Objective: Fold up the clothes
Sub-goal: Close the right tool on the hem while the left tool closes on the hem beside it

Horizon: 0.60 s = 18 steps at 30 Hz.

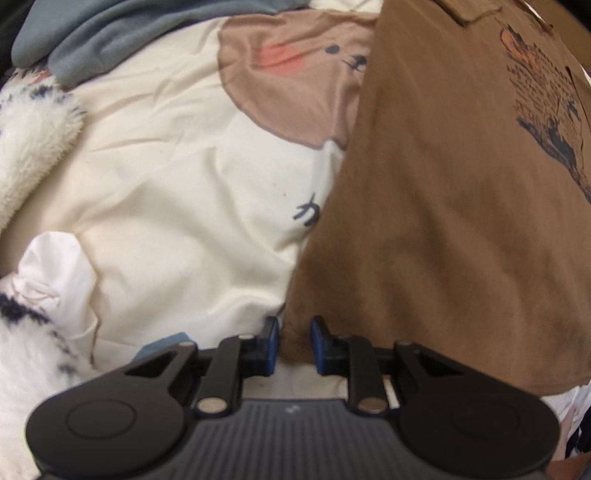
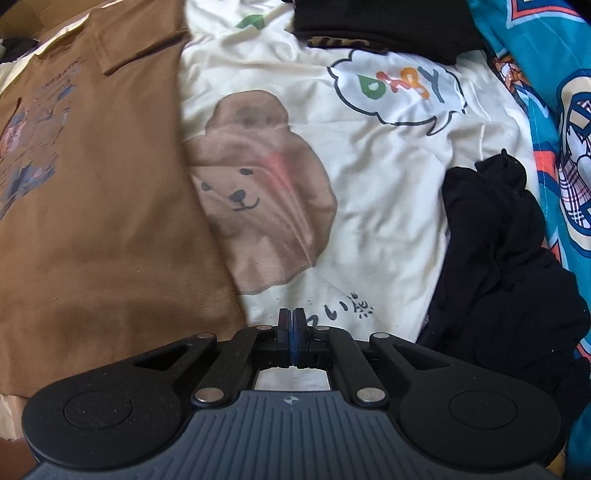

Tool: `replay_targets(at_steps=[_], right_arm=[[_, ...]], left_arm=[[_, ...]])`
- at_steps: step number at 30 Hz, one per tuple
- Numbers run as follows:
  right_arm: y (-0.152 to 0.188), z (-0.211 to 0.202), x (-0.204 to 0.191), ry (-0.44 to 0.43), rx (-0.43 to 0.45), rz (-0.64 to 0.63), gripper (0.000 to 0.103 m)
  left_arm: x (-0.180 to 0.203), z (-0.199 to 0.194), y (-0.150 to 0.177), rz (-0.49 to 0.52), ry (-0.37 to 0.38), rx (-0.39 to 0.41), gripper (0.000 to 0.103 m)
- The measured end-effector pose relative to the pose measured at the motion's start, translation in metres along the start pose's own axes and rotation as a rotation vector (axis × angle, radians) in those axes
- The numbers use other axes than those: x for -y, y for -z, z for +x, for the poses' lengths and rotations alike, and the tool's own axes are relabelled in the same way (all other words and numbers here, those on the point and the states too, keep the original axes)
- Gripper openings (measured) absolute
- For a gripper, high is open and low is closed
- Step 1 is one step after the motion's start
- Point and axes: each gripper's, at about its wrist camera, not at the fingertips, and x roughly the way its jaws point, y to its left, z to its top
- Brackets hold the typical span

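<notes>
A brown collared shirt (image 1: 443,221) with a dark printed picture lies flat on a cream bed cover (image 1: 177,192) printed with a bear. In the left wrist view its lower left corner fills the narrow gap between the blue pads of my left gripper (image 1: 294,332), which is shut on it. In the right wrist view the same brown shirt (image 2: 92,221) lies at the left. My right gripper (image 2: 291,319) is shut, pads together with nothing seen between them, just right of the shirt's lower right edge and over the bed cover (image 2: 388,177).
A grey-blue garment (image 1: 110,37) lies at the back left, with white fluffy fabric (image 1: 29,147) and a white cloth (image 1: 55,266) on the left. A crumpled black garment (image 2: 498,258), a blue patterned fabric (image 2: 554,92) and a dark garment (image 2: 388,26) lie right and behind.
</notes>
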Motion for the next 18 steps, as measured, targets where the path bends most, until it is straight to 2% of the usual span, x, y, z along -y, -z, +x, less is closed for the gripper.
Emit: replay_targets(at_steps=[5, 9, 14, 17, 18], right_arm=[[-0.001, 0.006, 0.003, -0.039, -0.018, 0.039, 0.0], [0.0, 0.014, 0.0, -0.05, -0.035, 0.042, 0.006], [0.003, 0.02, -0.004, -0.064, -0.053, 0.032, 0.006], [0.003, 0.025, -0.004, -0.087, -0.064, 0.019, 0.008], [0.002, 0.027, -0.005, -0.095, -0.066, 0.017, 0.01]], left_arm=[[-0.001, 0.001, -0.002, 0.007, -0.008, -0.003, 0.023], [-0.002, 0.0, -0.001, 0.027, -0.006, -0.002, 0.023], [-0.002, 0.001, 0.002, 0.014, -0.012, 0.01, 0.022], [0.001, -0.001, 0.004, 0.035, -0.02, 0.019, 0.02], [0.001, -0.002, 0.005, 0.032, -0.02, 0.016, 0.015]])
